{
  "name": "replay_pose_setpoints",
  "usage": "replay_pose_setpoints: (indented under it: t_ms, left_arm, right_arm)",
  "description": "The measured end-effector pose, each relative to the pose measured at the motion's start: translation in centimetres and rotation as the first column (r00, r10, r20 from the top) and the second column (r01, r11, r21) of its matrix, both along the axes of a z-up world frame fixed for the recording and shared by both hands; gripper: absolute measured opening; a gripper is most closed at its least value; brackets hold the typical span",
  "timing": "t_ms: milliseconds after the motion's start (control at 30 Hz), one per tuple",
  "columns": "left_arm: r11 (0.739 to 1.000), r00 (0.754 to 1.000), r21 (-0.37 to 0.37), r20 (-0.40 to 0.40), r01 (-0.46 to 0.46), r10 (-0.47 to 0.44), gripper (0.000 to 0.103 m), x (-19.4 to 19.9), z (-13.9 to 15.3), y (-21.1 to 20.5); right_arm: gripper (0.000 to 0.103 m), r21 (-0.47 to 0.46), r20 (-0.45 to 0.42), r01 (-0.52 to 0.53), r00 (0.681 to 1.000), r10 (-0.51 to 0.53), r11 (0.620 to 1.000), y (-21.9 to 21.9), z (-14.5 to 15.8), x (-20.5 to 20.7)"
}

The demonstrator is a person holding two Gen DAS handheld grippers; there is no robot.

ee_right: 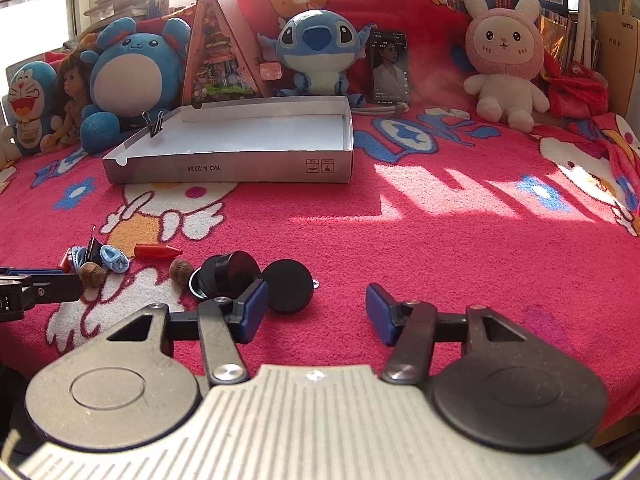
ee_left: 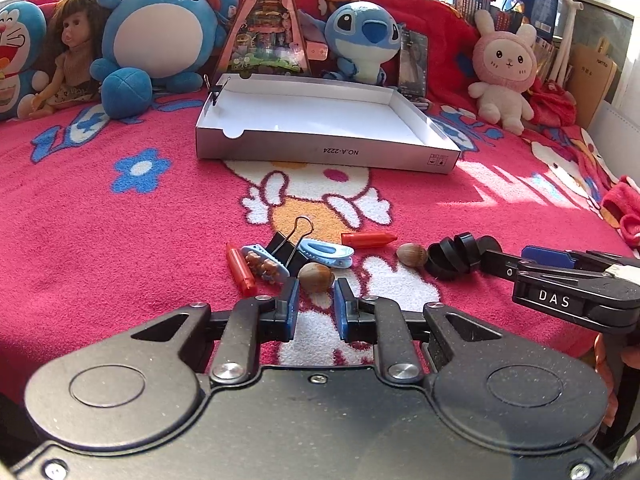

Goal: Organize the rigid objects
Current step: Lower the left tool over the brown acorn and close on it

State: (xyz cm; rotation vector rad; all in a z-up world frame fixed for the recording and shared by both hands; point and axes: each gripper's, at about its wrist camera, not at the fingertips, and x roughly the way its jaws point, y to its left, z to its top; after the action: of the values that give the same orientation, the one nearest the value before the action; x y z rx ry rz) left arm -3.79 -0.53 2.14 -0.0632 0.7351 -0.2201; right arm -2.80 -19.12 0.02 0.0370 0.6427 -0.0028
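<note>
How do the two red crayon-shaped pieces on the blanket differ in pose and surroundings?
The left red piece runs toward the camera in the left wrist view, while the right red piece lies crosswise, its pointed tip to the right. The left one sits against the pale blue clip in the cluster; the right one lies apart on open blanket, behind the far nut. Both are red, stubby and lie flat, outside the white box.

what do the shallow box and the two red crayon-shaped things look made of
Shallow box: apparently thin cardboard, matte white inside, silvery-grey printed outside, with folded walls and a cut notch. Red crayon-shaped things: probably smooth moulded plastic or wax, slightly glossy.
</note>
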Motion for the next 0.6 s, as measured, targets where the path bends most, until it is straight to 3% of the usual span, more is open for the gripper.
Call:
replay_pose_setpoints:
  t_ms: [600]
  left_arm:
    - [0.996, 0.998, 0.086, 0.053, 0.032, -0.037, 0.018, 1.5, -1.0, -1.5]
  right_arm:
    - [0.058, -0.027, 0.006, -0.020, 1.000, 0.020, 0.999, 0.5, -0.3, 0.9]
